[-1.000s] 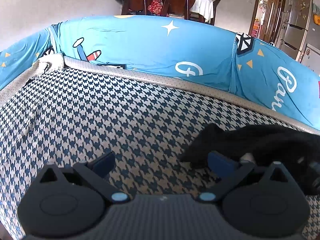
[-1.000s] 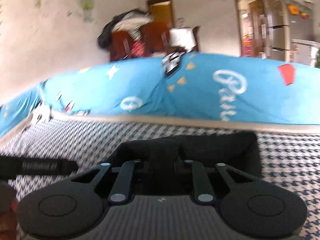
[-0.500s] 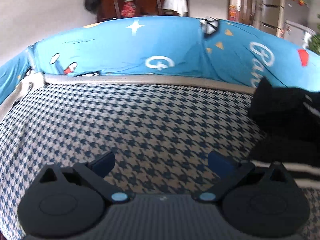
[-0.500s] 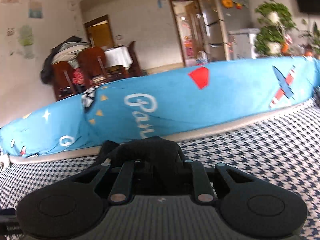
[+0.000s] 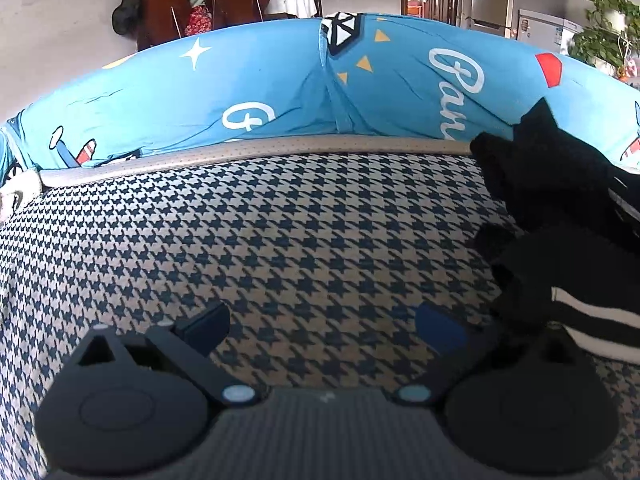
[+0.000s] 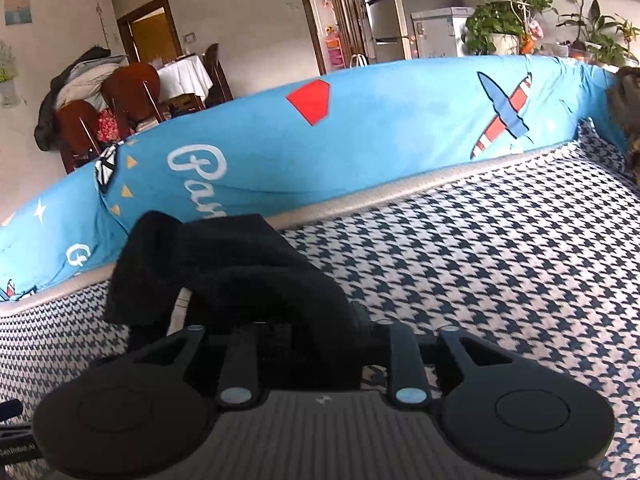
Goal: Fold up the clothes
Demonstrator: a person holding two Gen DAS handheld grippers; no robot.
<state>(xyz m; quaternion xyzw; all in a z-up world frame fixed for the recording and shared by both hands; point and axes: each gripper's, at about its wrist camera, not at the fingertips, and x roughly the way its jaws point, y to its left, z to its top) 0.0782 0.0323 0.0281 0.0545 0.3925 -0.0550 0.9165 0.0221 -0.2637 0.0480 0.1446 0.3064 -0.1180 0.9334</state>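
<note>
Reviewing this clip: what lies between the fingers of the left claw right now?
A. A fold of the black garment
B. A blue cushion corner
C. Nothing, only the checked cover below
C: the left claw stands wide open over the checked cover, with the black garment off to its side.

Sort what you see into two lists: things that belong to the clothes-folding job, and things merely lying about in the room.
Belongs to the job:
- black garment, draped between the right gripper's fingers
- left gripper, open over the houndstooth cover

Just lying about:
- blue cartoon-print bolster
- wooden chairs piled with coats
- fridge
- potted plants
</note>
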